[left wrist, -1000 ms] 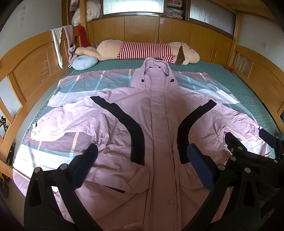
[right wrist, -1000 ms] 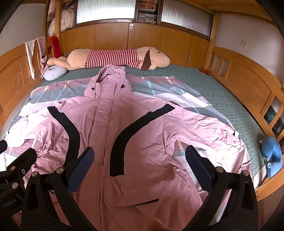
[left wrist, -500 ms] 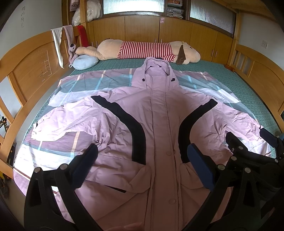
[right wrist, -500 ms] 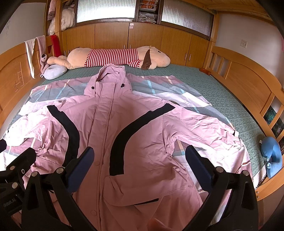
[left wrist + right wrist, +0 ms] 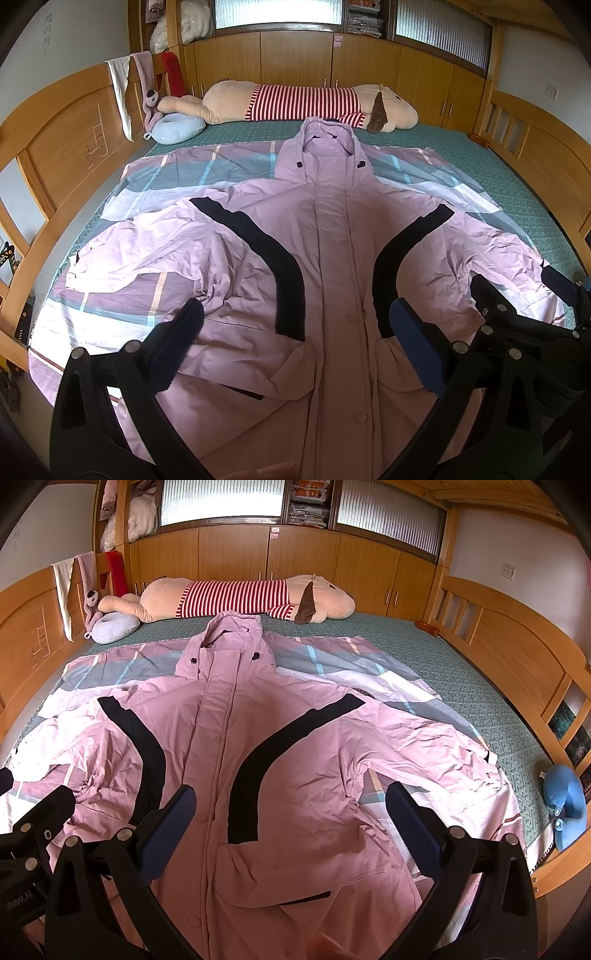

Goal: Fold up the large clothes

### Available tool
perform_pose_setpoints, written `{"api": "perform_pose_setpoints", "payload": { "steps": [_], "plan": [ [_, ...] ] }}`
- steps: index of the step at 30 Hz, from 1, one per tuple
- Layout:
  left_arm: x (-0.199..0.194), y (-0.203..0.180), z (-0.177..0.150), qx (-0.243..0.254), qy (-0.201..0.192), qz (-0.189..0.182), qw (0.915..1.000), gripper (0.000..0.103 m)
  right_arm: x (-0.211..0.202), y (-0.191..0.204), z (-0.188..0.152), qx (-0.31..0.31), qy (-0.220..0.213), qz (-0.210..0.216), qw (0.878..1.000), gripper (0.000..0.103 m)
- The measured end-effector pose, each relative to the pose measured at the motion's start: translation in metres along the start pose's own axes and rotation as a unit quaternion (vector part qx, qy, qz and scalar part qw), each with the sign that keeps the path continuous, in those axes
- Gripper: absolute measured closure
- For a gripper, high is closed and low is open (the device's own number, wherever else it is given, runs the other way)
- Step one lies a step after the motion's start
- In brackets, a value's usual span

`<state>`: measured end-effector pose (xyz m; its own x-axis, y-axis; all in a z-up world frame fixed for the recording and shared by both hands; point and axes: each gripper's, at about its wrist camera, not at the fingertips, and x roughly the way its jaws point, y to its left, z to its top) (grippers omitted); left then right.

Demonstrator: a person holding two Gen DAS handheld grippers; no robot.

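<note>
Your left gripper (image 5: 295, 332) and right gripper (image 5: 290, 814) both stand wide open, holding nothing, above the pink coat (image 5: 332, 258). The coat lies front-up, sleeves spread, hood at 12 o'clock, on the checked sheet (image 5: 207, 173).

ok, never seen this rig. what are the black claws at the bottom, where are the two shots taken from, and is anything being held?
No robot arm here: a person holds a two-finger clamp in each hand, with a fisheye camera on each looking along its fingers. One picture is from the left gripper, the other from the right gripper; each also shows the other gripper at its edge. Both are open above the bed and hold nothing. On the bed, a pink hooded jacket with black curved stripes lies face up, sleeves spread, on a pink, grey and white checked sheet over a green patterned mattress. Behind it lies a long beige plush toy in a red-striped shirt.
</note>
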<state>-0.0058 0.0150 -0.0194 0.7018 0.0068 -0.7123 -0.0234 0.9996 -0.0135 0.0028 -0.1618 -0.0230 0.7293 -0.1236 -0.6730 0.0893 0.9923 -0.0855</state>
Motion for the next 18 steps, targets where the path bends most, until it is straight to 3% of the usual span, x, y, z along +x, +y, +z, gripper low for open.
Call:
{"api": "perform_pose_setpoints", "payload": {
  "steps": [18],
  "plan": [
    [0.0051,0.0018,0.0,0.003,0.012,0.005,0.9999,0.002,0.003,0.0021,-0.0031,-0.002,0.003,-0.002,1.0,0.001]
  ]
}}
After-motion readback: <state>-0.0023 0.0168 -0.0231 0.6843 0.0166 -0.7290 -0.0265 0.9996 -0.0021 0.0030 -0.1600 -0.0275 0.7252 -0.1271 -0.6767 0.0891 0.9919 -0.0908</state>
